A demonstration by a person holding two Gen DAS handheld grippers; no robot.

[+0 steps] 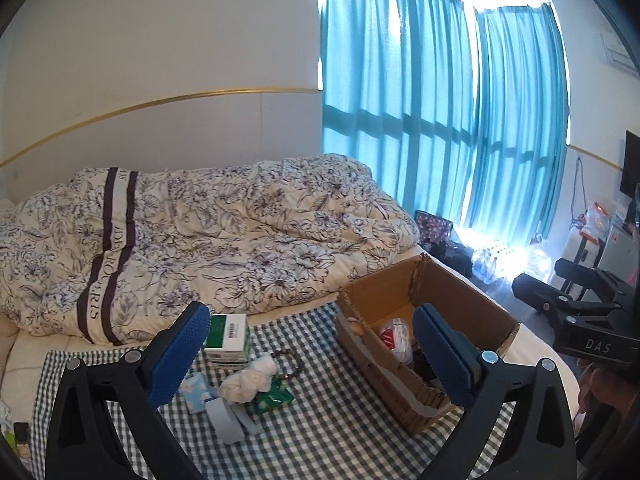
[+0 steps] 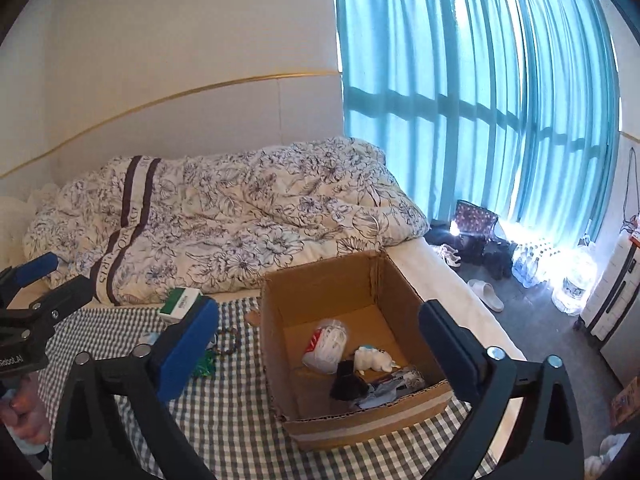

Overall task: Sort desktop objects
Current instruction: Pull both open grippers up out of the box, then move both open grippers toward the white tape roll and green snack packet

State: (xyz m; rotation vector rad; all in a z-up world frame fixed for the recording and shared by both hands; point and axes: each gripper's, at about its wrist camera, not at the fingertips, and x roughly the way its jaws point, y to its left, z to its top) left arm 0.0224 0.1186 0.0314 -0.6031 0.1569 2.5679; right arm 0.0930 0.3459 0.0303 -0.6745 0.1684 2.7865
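Observation:
On the checked cloth [image 1: 320, 420] lie a green-and-white box [image 1: 227, 338], a white cloth bundle [image 1: 250, 378], a green packet [image 1: 272, 399], a bead bracelet [image 1: 286, 364], a pale blue floral pack [image 1: 197, 391] and a grey flat piece [image 1: 224, 420]. My left gripper [image 1: 312, 360] hangs open above them, holding nothing. The open cardboard box [image 2: 280, 292] holds a clear packet with red [image 2: 326, 344], a white figure [image 2: 372, 360], a black item [image 2: 348, 382] and a printed packet [image 2: 394, 384]. My right gripper [image 2: 316, 352] stands open over the box, empty.
A floral quilt [image 1: 200, 232] is heaped on the bed behind the cloth. Teal curtains [image 2: 480, 100] cover the window. On the floor to the right are slippers [image 2: 486, 294], water bottles [image 2: 528, 264] and a suitcase [image 2: 612, 308]. A hand [image 2: 24, 420] grips the left tool.

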